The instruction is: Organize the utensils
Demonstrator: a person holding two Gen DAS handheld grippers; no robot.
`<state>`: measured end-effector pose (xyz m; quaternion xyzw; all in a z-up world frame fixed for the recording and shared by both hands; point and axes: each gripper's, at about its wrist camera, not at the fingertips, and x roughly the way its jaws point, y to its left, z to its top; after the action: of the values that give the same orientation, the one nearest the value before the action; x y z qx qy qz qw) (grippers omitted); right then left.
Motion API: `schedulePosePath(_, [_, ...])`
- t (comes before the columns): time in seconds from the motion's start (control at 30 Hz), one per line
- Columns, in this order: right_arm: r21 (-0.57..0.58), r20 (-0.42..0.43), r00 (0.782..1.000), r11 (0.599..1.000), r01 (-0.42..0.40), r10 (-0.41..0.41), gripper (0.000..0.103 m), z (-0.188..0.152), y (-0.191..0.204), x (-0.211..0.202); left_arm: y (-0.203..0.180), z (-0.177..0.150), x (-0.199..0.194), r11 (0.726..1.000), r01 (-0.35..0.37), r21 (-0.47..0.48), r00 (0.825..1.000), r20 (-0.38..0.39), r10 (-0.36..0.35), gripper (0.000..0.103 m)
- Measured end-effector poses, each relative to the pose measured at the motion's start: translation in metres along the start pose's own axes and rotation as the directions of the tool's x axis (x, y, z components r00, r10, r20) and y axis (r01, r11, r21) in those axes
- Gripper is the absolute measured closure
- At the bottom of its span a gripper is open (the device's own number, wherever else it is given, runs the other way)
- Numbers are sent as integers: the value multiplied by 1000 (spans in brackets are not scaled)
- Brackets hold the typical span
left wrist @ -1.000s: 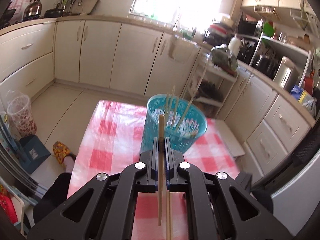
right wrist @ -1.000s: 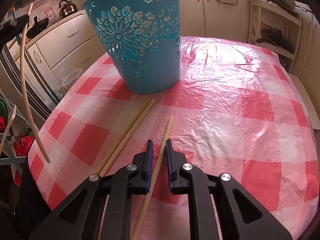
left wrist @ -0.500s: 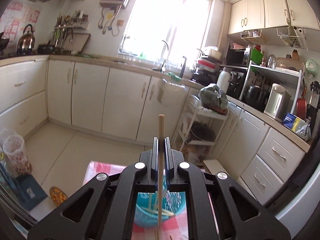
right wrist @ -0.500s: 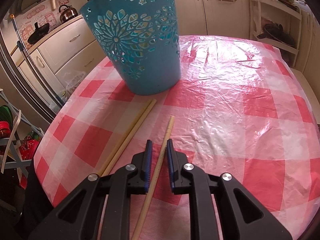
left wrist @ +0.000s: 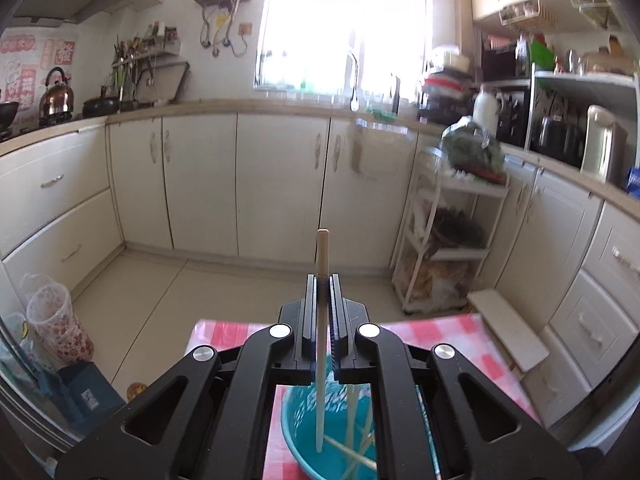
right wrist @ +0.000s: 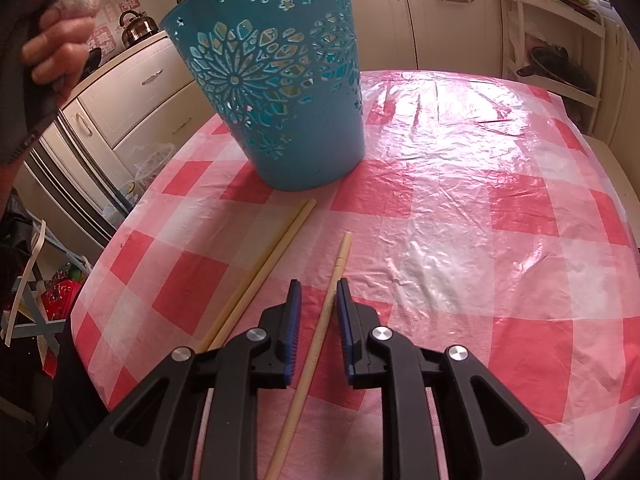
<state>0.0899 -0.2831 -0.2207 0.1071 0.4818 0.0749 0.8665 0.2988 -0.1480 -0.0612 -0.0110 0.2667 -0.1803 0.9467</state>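
While the left gripper (left wrist: 322, 280) clamps one pale wooden chopstick (left wrist: 321, 344) upright, its lower tip hangs over the mouth of the teal cut-out plastic basket (right wrist: 280, 92), at six o'clock in the left wrist view. On the red-checked plastic tablecloth (right wrist: 480, 216), a pair of chopsticks (right wrist: 260, 272) lies at the basket's six o'clock. Rightward, the right gripper (right wrist: 318, 288) is opening, a single chopstick (right wrist: 320, 336) loose between its jaws.
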Motion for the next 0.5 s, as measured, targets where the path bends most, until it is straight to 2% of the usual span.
schedulePosePath(0.1, [1, 0, 1000, 1000, 0, 0, 84, 0, 1, 0, 5, -19, 14, 1000, -7, -7, 998, -68, 6, 98])
schedulePosePath(0.2, [0, 0, 1000, 1000, 1, -1, 84, 0, 0, 0, 11, -32, 15, 1000, -15, -15, 995, -96, 13, 94])
schedulePosePath(0.23, [0, 0, 1000, 1000, 2, -2, 84, 0, 1, 1, 15, -35, 11, 1000, -22, -21, 995, -95, 20, 86])
schedulePosePath(0.27, [1, 0, 1000, 1000, 1, -1, 84, 0, 1, 1, 18, -38, 6, 999, -29, -25, 995, -92, 27, 72])
schedulePosePath(0.33, [1, 0, 1000, 1000, -1, 1, 84, 0, 1, 1, 26, -44, -8, 998, -50, -37, 996, -77, 47, 56])
schedulePosePath(0.5, [1, 1, 1000, 1000, -2, 2, 83, 0, 1, 0, 57, -73, -41, 989, -119, -89, 991, -66, 114, 32])
